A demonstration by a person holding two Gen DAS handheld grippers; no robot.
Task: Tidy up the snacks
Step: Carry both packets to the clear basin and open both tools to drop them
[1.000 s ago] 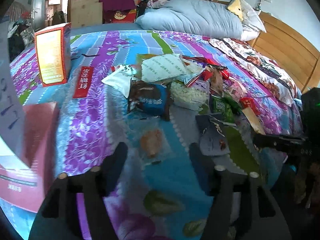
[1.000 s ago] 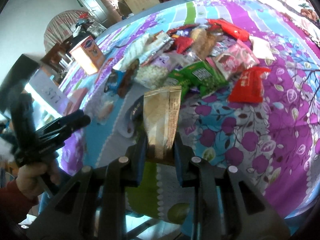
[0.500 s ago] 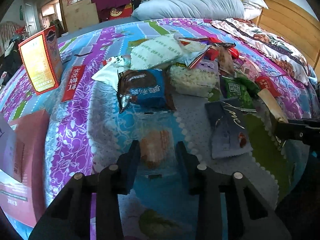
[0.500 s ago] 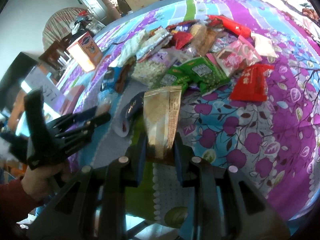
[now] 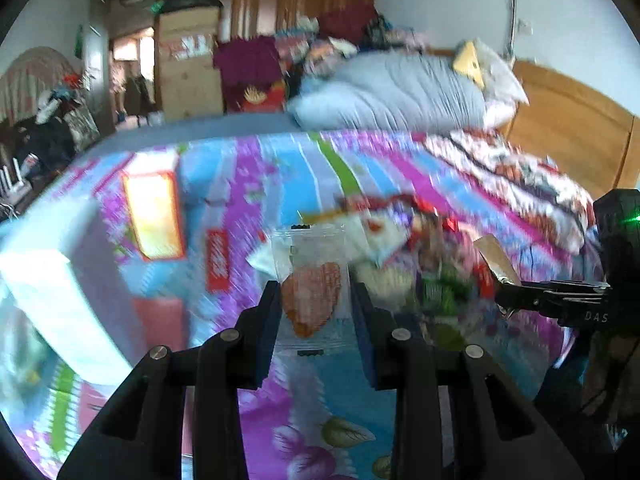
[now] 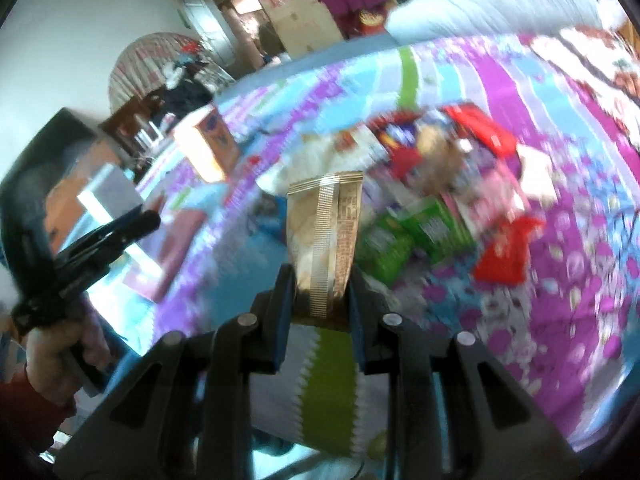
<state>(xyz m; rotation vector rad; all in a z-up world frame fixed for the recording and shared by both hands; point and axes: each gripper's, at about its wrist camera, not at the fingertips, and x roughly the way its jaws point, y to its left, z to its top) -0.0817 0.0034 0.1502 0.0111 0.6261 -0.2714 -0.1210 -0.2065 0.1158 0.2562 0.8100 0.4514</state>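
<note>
My left gripper (image 5: 316,300) is shut on a clear packet with an orange snack (image 5: 312,296) and holds it lifted above the bedspread. My right gripper (image 6: 322,284) is shut on a gold-brown snack packet (image 6: 324,236), held upright above the bed; it also shows at the right of the left wrist view (image 5: 496,264). A blurred pile of snack packets (image 6: 432,200) lies on the bedspread beyond both grippers. The left gripper shows at the left of the right wrist view (image 6: 132,224).
An orange box (image 5: 154,216) stands on the bed at the left, with a red flat packet (image 5: 218,260) beside it. A white and pink carton (image 5: 60,304) is at the near left. A grey duvet (image 5: 396,92) and wooden headboard (image 5: 572,132) lie beyond.
My left gripper closed on the clear orange-snack packet and lifted it off the bed. Both views tilted upward and are blurred by motion. The right gripper still holds the gold packet.
</note>
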